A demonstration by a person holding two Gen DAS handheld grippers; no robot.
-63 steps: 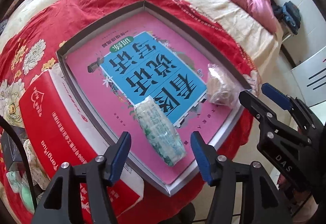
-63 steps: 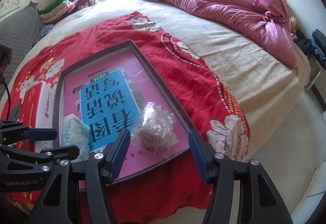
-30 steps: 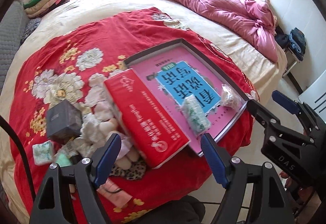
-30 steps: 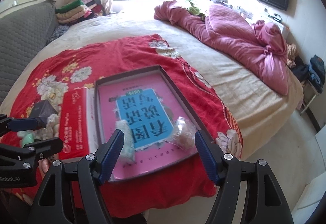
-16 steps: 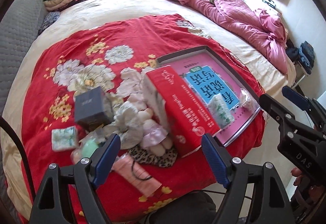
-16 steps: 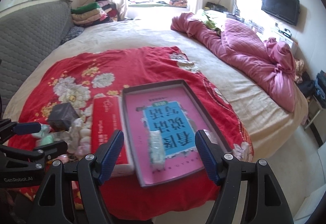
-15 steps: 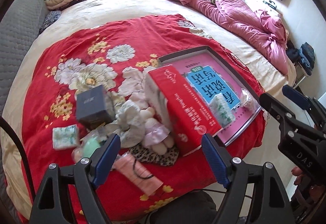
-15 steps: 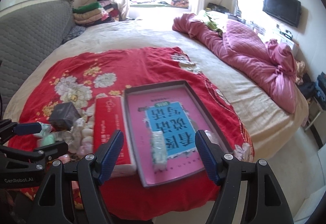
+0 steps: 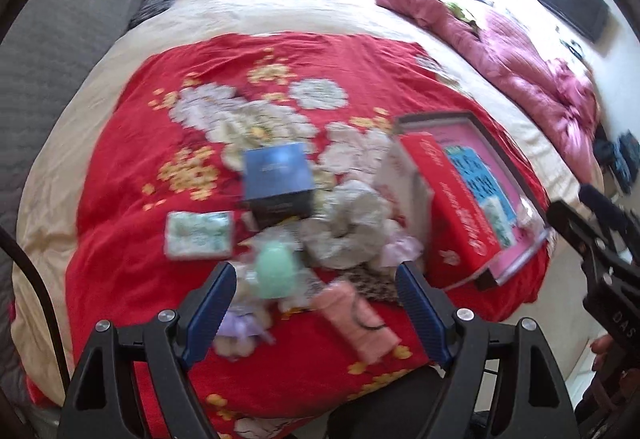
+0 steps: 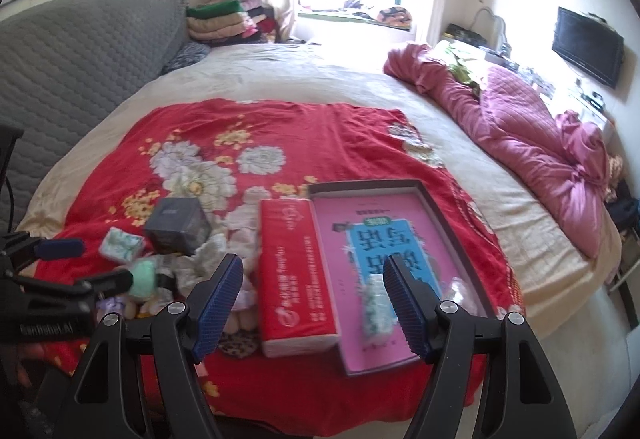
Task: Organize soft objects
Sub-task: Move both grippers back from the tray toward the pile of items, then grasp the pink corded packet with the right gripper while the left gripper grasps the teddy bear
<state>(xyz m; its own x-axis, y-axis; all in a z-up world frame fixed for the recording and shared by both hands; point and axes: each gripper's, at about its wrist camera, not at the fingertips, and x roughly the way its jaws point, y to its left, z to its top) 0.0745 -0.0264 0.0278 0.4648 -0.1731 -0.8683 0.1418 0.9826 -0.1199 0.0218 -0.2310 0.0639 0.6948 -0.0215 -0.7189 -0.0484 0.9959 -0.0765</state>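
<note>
My left claw [image 9: 312,309] hangs spread over the soft pile [image 9: 344,235] left of the red tissue pack [image 10: 292,275]. My right claw [image 10: 312,297] is spread too, empty; right of that pack, the tray [image 10: 452,215] holds two packets.

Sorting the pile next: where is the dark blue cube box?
In both views the dark blue cube box sits on the red floral blanket, left of the long red tissue pack.

Motion blur smears the left wrist view, so the pile of soft things [image 9: 320,239] at lower centre is hard to identify. The tray's [image 10: 452,223] near packets [image 10: 376,303] are blurred; its print is unreadable.
</note>
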